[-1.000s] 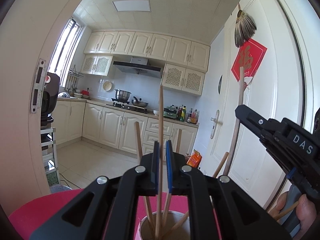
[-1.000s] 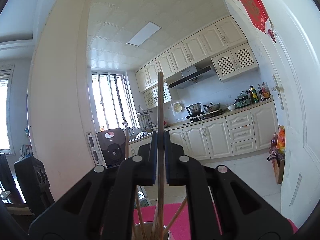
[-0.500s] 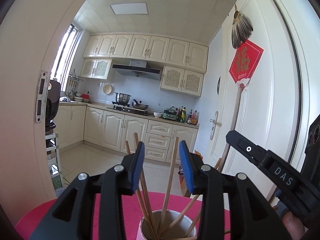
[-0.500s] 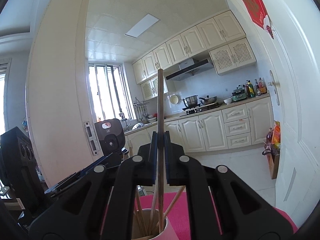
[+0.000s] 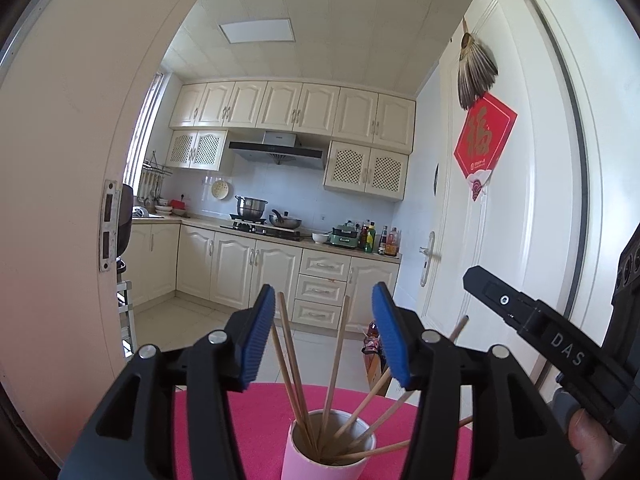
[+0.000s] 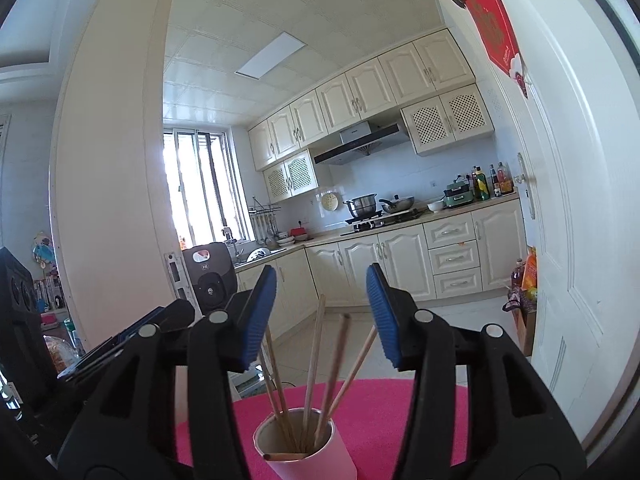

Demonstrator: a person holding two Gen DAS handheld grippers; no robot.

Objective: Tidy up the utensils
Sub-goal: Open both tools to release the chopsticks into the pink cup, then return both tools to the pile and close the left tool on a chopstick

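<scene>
Both claws, L (image 5: pixel 323 336) & R (image 6: pixel 321 316), agape above chopstick cup (image 6: pixel 308 446).

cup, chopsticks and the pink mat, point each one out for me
cup (image 5: pixel 320 462), left wrist view, on its white outer wall
chopsticks (image 6: pixel 313 364), right wrist view, mid-shaft of an upright stick
pink mat (image 5: pixel 256 428), left wrist view, bare patch left of the cup
</scene>
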